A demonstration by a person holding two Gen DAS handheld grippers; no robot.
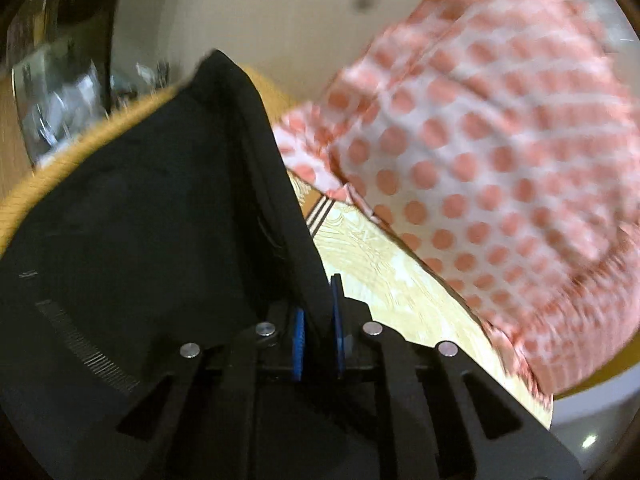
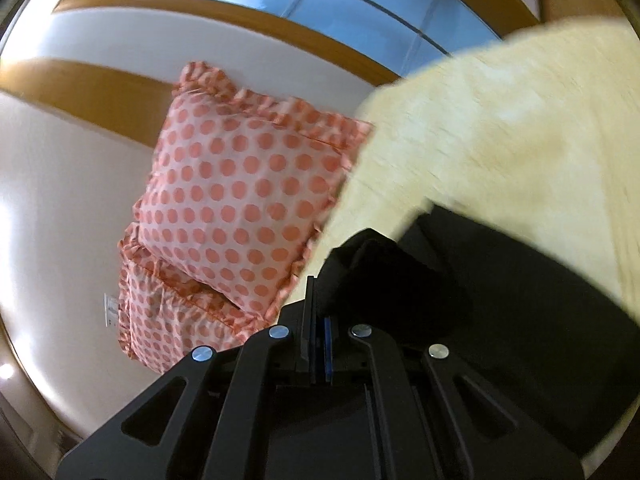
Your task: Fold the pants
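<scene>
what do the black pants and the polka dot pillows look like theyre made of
Black pants: matte woven cloth, probably cotton blend; it creases softly and shows no shine.
Polka dot pillows: thin, light woven fabric, likely cotton; the ruffled edges and printed orange dots suggest it.

Right hand-held gripper [image 2: 320,320] clamped on black pants [image 2: 500,300], cream bedspread [image 2: 500,140], polka-dot pillows [image 2: 240,200] beyond

Black pants [image 1: 160,208]; pink-dotted white pillows [image 2: 240,184]; bedcover [image 2: 500,128] seemingly pale yellow.
</scene>
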